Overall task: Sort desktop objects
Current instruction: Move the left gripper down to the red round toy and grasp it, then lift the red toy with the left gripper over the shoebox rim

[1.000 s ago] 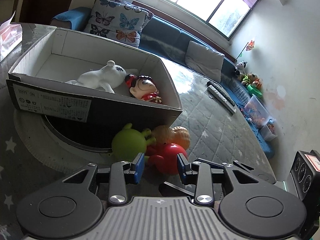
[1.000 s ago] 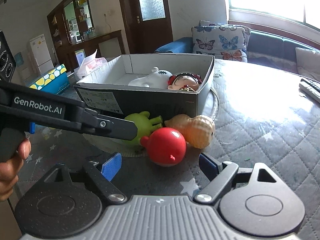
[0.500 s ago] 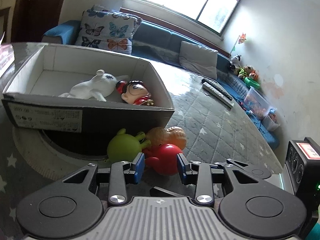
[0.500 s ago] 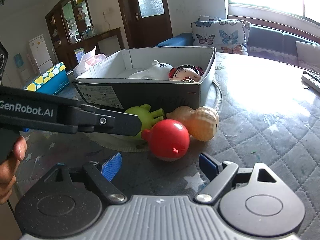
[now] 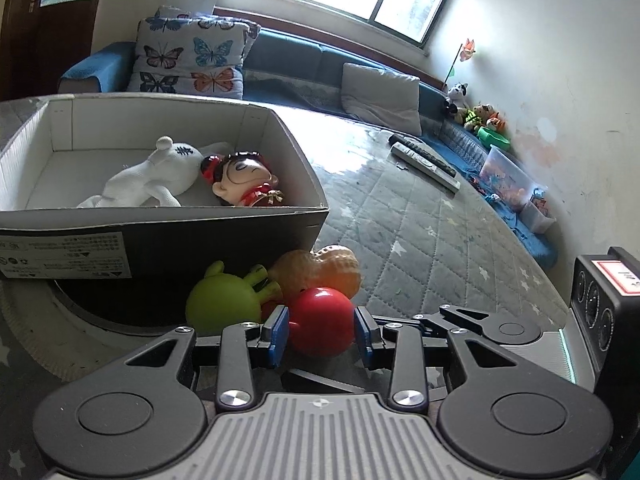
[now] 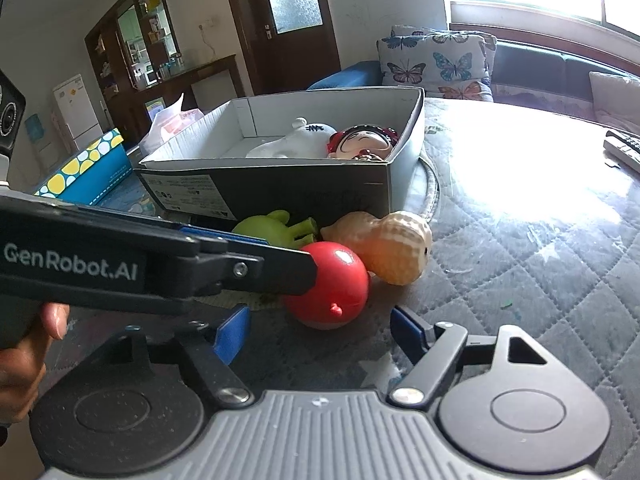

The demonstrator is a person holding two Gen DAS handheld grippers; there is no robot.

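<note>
jaws of the left gripper point(image 5: 320, 334) are standing apart around the red toy point(image 5: 320, 320) on the surface point(image 5: 440, 248), while the right gripper point(image 6: 320, 330), empty, is closing its jaws just before it.

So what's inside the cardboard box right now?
The cardboard box holds two toys lying side by side: a white animal figure and a doll with a red headband. The near wall hides the floor just behind it, so anything low there can't be seen.
</note>
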